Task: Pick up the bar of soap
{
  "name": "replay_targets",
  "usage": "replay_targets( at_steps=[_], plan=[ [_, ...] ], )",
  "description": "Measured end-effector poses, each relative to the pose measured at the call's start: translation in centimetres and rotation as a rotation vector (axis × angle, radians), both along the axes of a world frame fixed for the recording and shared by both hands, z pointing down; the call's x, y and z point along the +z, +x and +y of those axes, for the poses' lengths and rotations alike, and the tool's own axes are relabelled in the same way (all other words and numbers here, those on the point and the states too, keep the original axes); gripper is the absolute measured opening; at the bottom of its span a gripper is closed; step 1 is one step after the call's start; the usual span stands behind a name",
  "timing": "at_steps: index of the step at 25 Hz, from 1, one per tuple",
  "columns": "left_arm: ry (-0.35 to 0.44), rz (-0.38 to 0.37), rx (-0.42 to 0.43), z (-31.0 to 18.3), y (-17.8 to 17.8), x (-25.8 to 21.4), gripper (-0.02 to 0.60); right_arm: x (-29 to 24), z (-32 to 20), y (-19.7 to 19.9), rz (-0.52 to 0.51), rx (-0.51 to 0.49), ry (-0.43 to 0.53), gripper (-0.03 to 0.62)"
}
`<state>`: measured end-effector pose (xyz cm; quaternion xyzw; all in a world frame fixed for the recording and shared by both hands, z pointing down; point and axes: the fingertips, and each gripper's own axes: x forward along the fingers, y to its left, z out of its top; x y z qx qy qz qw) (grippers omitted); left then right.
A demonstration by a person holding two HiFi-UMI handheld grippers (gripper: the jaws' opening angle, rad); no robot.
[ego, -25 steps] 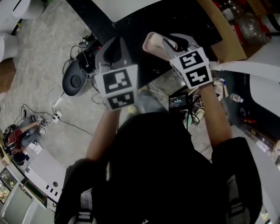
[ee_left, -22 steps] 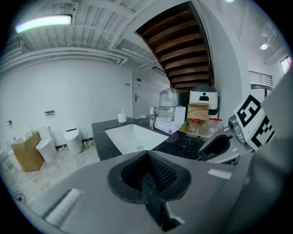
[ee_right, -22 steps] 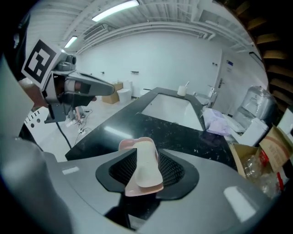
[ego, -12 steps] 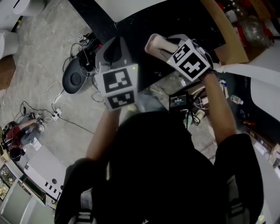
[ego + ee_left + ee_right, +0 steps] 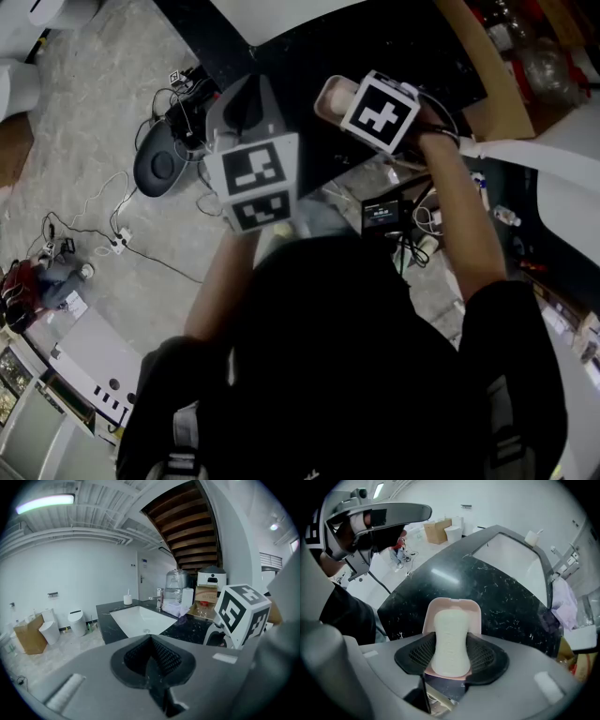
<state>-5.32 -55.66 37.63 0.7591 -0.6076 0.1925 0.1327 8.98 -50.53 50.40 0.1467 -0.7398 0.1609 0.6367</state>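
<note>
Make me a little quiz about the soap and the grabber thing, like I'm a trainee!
1. True or false: the bar of soap lies in a pink dish.
2. Between the fingers of the right gripper is: A a cup, B the soap, C nothing.
3. Fill in: the dish sits on a ___ counter.

Key
1. True.
2. B. The fingers have just been opening and stand either side of the soap.
3. Black.

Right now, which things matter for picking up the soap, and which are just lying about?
Job: bar of soap, pink soap dish under it, right gripper, its jaws just opened, soap between them.
Lying about: sink, white cup, purple cloth.
</note>
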Motion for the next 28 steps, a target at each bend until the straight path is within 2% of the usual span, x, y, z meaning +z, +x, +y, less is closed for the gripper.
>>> replay_targets(
  at_steps=[8, 14, 17, 21, 28],
  plan=[
    [0.002, 0.014, 0.012, 0.3, 0.9, 0.0, -0.005, 0.0, 0.3, -0.4, -0.004, 0.052, -0.027, 0.222],
    [0.016, 0.011, 0.01, 1.1, 1.5, -0.4, -0.005, -0.1, -0.1, 0.0, -0.004, 0.064, 0.015, 0.221],
    [0.029, 0.009, 0.005, 1.9, 1.2, -0.9, -0.005, 0.0, 0.2, -0.5, -0.042, 0.073, 0.028, 0.219],
    [0.046, 0.001, -0.016, 3.0, 0.2, -1.7, -0.005, -0.4, -0.3, -1.3, -0.107, 0.069, 0.092, 0.216],
    [0.076, -0.011, -0.043, 4.8, -1.4, -2.9, -0.005, -1.2, 0.1, -1.7, -0.226, 0.186, 0.171, 0.215]
  ],
)
